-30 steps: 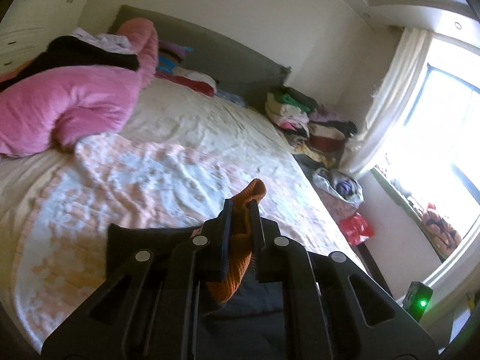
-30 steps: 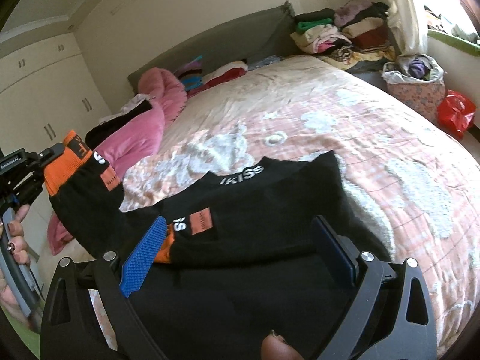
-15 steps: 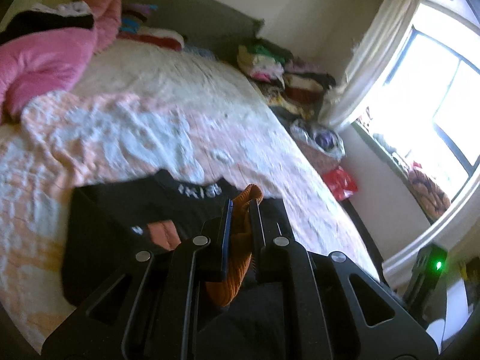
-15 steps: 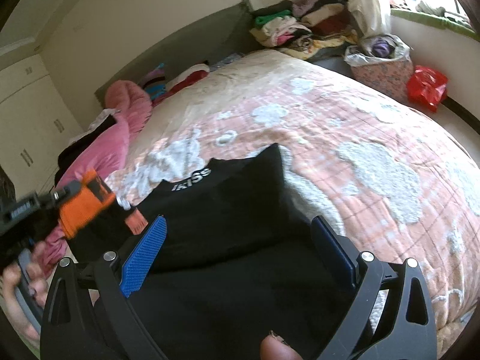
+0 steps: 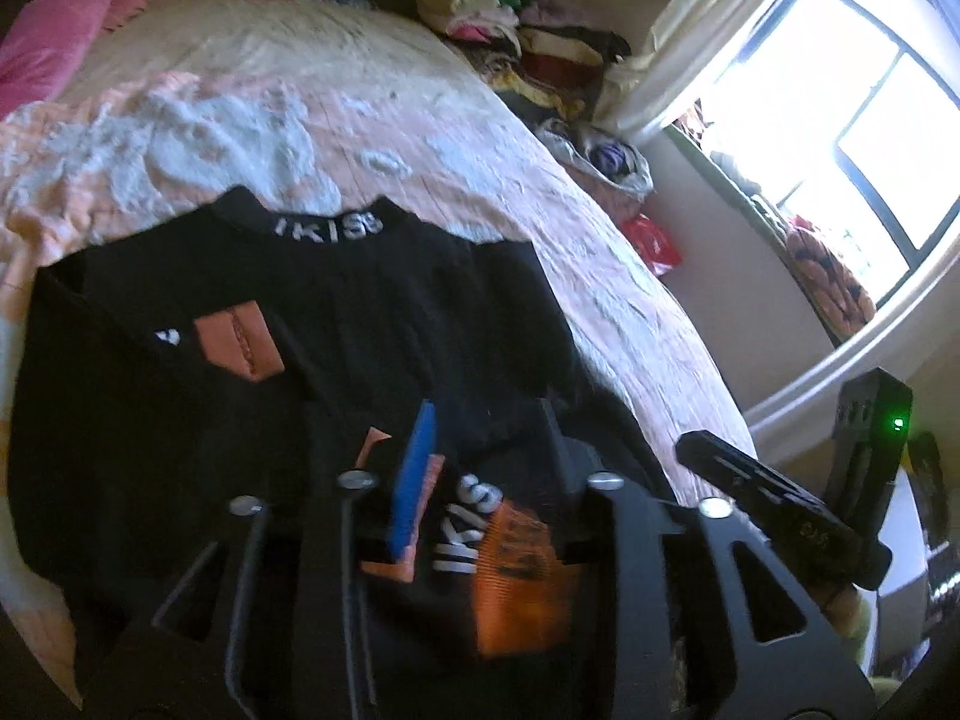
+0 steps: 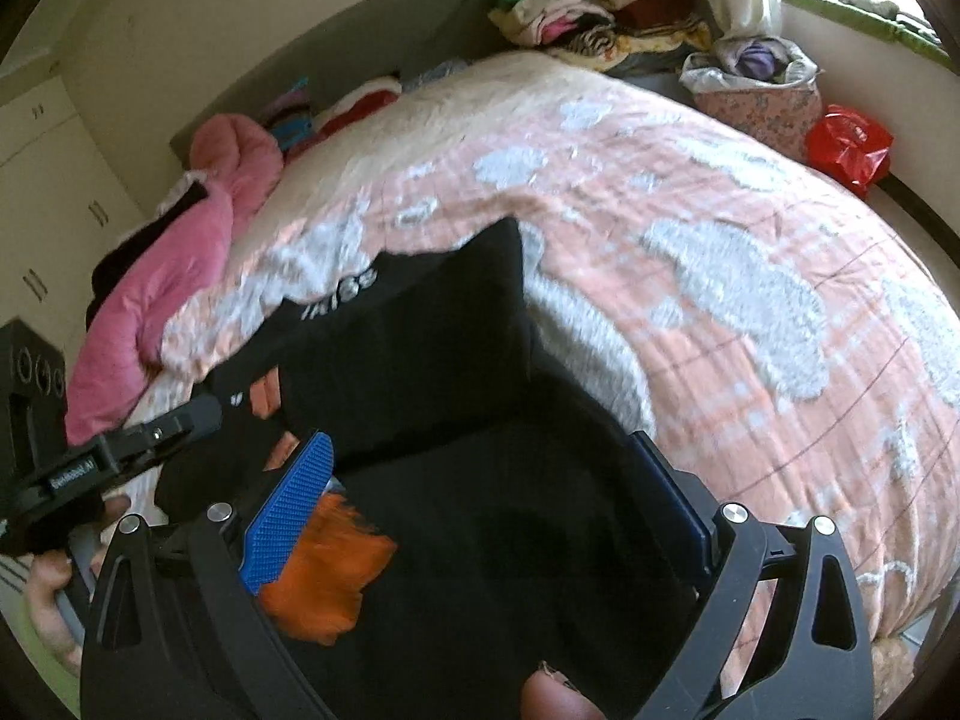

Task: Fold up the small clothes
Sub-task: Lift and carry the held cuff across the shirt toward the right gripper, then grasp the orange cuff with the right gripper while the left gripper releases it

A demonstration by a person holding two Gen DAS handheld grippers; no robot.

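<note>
Letting go is the news on your left side: a second ago the left gripper (image 5: 486,450) had its jaws clamped on the orange cuff (image 5: 521,576), and now those jaws stand apart with the cuff lying loose between and under them, laid over the body of the black sweater (image 5: 336,324). The sleeve that you were carrying across has come down onto the garment, so the first sleeve fold looks placed, though the cuff sits a little bunched and the frame is too blurred to say how flat it lies.

Your right gripper (image 6: 474,504) has its jaws wide apart as before, holding nothing, hovering low over the lower part of the sweater with the cuff just beside its blue pad (image 6: 288,510). In that view your left hand (image 6: 54,588) and its tool reach in from the left edge.

The sweater itself rests spread on the bed (image 5: 420,138), near the foot edge closest to you, collar with white lettering pointing toward the headboard, and the orange chest patch (image 5: 237,345) showing on the front. The pink quilt (image 6: 162,294) and the stacked clothes (image 6: 576,6) stay well apart from it, by the headboard and the far corner.

By my reading you are early to midway: one sleeve is in, and the other sleeve and the body folds remain. Smoothing that cuff first would likely keep the later folds square.
</note>
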